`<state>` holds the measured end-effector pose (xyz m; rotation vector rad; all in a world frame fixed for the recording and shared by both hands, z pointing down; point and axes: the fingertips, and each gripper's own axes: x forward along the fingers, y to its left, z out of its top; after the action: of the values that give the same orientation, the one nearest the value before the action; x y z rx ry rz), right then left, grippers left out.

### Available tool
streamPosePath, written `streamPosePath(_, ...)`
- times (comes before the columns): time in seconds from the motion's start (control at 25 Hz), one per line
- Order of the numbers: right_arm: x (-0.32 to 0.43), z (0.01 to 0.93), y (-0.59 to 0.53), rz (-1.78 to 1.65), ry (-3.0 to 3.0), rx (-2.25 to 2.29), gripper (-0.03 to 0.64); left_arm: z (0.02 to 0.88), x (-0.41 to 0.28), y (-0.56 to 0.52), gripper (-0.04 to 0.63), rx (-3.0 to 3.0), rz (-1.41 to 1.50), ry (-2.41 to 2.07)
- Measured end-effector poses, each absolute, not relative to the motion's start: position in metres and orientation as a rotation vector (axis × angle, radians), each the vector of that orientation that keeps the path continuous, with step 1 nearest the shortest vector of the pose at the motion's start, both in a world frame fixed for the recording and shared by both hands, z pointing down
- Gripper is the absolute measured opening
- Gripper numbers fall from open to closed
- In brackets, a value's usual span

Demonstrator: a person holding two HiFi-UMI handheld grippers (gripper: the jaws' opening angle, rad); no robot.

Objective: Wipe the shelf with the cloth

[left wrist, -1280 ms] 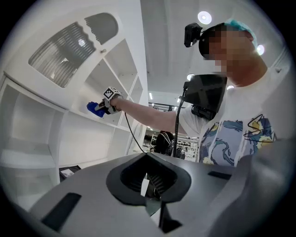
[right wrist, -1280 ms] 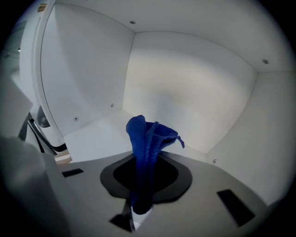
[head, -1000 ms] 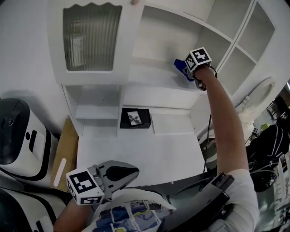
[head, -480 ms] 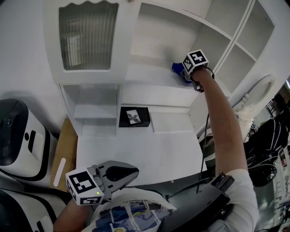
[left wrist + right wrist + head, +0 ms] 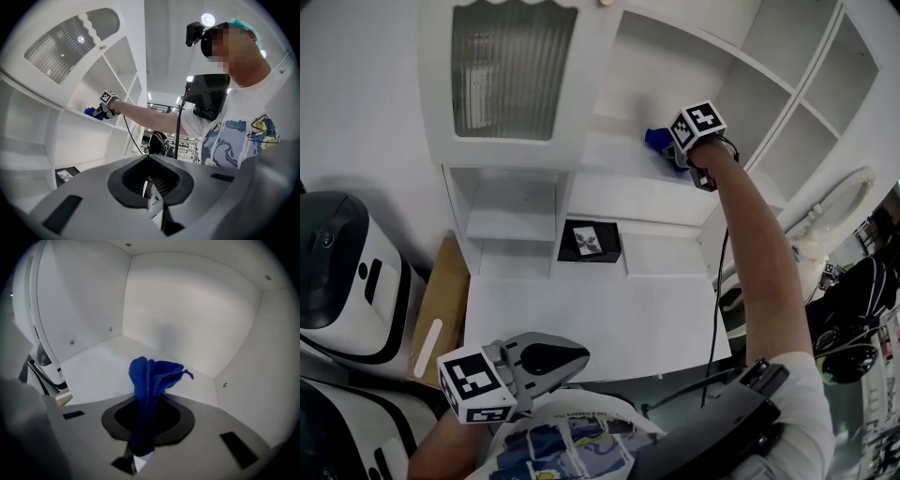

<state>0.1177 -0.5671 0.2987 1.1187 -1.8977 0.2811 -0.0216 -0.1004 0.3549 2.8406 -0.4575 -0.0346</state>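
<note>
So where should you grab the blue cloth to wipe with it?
Grab it by its bunched end, coming in from the open front of the shelf. The right tongs are shut on the blue cloth just there. That leaves its loose folds sticking out ahead, free to rub the white board.
</note>
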Motion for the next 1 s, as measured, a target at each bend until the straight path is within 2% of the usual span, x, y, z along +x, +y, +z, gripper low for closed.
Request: streamPosePath(1.0, -0.028, 0.297, -0.532, 0.259, -2.071, 0.941, 0.069, 0.362, -0.081, -0.073, 0.003, 2.804, -0.041, -0.587)
